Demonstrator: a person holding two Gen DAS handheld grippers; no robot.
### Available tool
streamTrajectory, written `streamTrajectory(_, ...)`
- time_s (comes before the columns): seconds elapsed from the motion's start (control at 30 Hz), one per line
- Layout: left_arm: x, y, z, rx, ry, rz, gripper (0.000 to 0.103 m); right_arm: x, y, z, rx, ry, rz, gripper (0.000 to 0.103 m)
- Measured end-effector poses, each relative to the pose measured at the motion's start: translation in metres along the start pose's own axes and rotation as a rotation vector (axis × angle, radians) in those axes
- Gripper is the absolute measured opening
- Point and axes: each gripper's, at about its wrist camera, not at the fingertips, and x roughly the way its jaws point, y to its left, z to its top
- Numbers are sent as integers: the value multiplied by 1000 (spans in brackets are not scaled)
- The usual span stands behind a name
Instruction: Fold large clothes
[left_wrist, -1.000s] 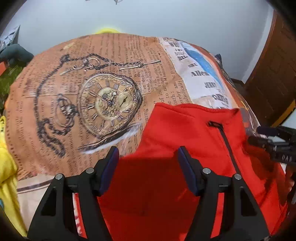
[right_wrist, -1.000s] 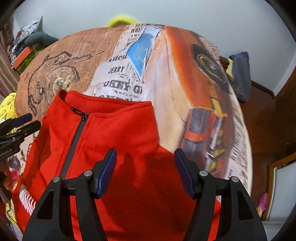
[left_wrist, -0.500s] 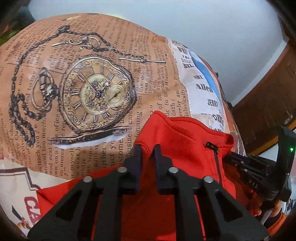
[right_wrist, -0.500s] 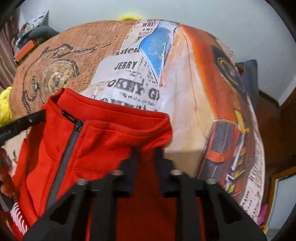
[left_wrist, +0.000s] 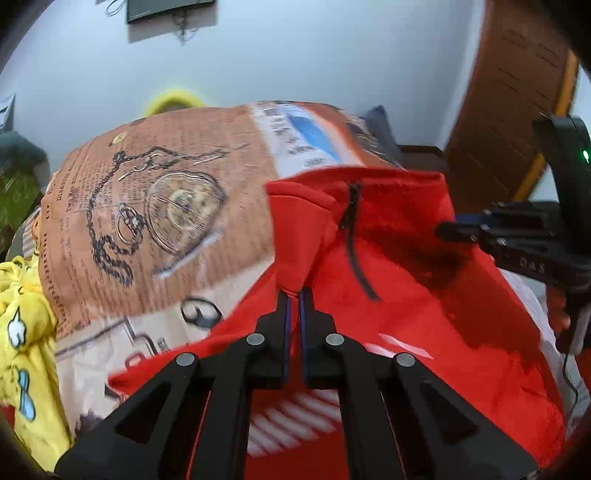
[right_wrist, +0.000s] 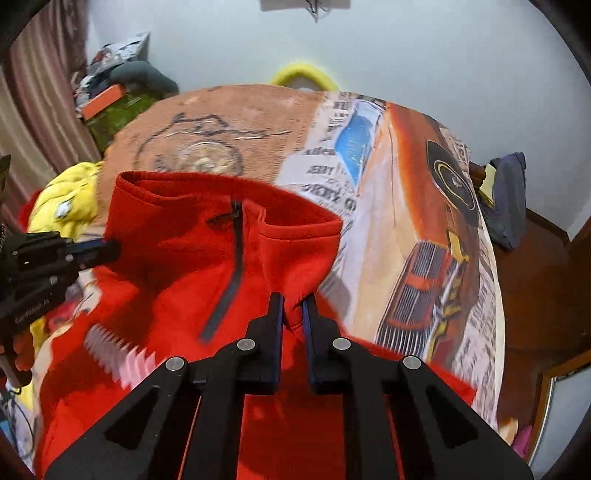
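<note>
Fingers of left gripper (left_wrist: 294, 295) and right gripper (right_wrist: 293, 300) each pinch, seemingly tightly, the soft red fleece jacket (right_wrist: 177, 258).

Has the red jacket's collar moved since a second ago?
Yes. The red jacket collar is lifted off the printed bedsheet, pinched in both the left claw and right claw.

The left wrist camera sits just behind the left gripper (left_wrist: 294, 295) and looks forward along its fingers, very near the red jacket (left_wrist: 399, 280); the right wrist camera does the same behind the right gripper (right_wrist: 293, 299); both face across the printed bedsheet (left_wrist: 155, 236) toward the pale wall (left_wrist: 295, 59); both views share the jacket collar, the sheet and the wall; each view also catches the other gripper at its side.
</note>
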Motion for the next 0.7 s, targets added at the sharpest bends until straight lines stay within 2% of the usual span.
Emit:
streamTrajectory(0.13, -27, -25, -19, 48, -18, 6, 2, -31, 20, -26, -6, -11, 22, 9)
streamTrajectory(0.37, -50, -22, -60, -23, -28, 0, 2, -44, 37, -66, -44, 9, 36, 9)
streamTrajectory(0.6, -52, -15, -117, -110, 38, -10, 2, -42, 45, -109, -3, 31, 52, 9)
streamTrajectory(0.7, -49, -20, -137, -82, 62, 31, 2, -41, 44, -123, 27, 43, 45, 9)
